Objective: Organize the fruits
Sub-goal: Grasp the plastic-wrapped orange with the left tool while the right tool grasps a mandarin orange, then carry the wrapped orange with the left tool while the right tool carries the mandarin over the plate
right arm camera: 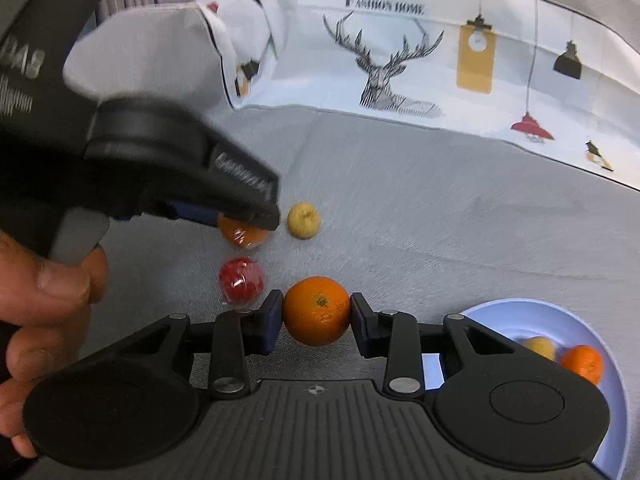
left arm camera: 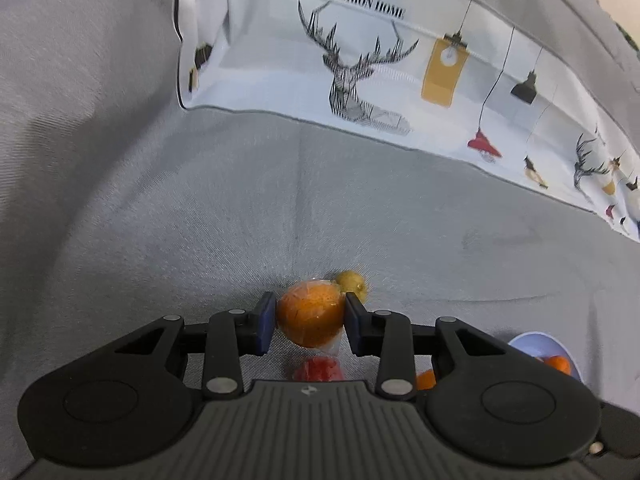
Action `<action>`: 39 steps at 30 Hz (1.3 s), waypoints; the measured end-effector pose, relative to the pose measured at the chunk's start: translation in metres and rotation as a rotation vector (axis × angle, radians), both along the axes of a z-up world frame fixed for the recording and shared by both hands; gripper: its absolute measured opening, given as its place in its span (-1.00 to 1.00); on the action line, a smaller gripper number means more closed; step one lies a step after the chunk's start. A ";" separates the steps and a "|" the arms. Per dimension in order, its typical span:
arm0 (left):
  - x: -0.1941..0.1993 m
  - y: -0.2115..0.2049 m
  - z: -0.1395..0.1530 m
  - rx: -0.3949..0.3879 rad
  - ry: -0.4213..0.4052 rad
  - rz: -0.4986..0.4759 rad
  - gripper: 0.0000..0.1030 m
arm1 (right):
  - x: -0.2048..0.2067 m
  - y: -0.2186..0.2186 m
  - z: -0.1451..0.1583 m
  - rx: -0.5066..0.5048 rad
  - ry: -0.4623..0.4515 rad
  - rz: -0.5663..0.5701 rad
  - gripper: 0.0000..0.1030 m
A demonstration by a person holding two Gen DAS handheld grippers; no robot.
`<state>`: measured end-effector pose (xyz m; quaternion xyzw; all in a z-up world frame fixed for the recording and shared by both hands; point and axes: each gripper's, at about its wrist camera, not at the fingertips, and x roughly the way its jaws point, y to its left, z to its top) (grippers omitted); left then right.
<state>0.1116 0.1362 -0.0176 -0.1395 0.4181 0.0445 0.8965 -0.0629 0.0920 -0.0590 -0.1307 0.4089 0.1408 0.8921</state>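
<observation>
Two grippers worked over one grey sofa [right arm camera: 420, 208] and one blue plate [right arm camera: 560, 316] holding two fruits. Left gripper [left arm camera: 310, 316] clamped a plastic-wrapped orange [left arm camera: 310, 314]; right gripper [right arm camera: 316, 314] pinched a bare orange [right arm camera: 317, 310]. One wrapped red fruit [right arm camera: 241, 280] and one yellow fruit [right arm camera: 304, 220] lay on the cushion.

wrapped orange [left arm camera: 311, 315] and bare orange [right arm camera: 317, 310] gripped; red fruit [right arm camera: 241, 280], yellow fruit [right arm camera: 304, 220] on sofa

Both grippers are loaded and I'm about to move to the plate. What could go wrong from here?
The left gripper grips a plastic-wrapped orange fruit; the slick wrap may let it slip. The plate already holds two fruits near its rim, so the right gripper's orange could knock them or roll off.
</observation>
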 end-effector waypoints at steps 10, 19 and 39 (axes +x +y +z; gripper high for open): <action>-0.024 -0.010 0.029 0.004 -0.097 -0.014 -0.23 | -0.030 -0.030 0.063 0.037 -0.066 -0.005 -0.27; -0.044 -0.017 0.047 -0.040 -0.185 -0.052 -0.23 | -0.059 -0.077 0.098 0.086 -0.153 -0.052 -0.27; -0.043 -0.058 0.037 0.017 -0.123 -0.148 -0.23 | -0.061 -0.111 0.077 0.061 -0.166 -0.162 -0.27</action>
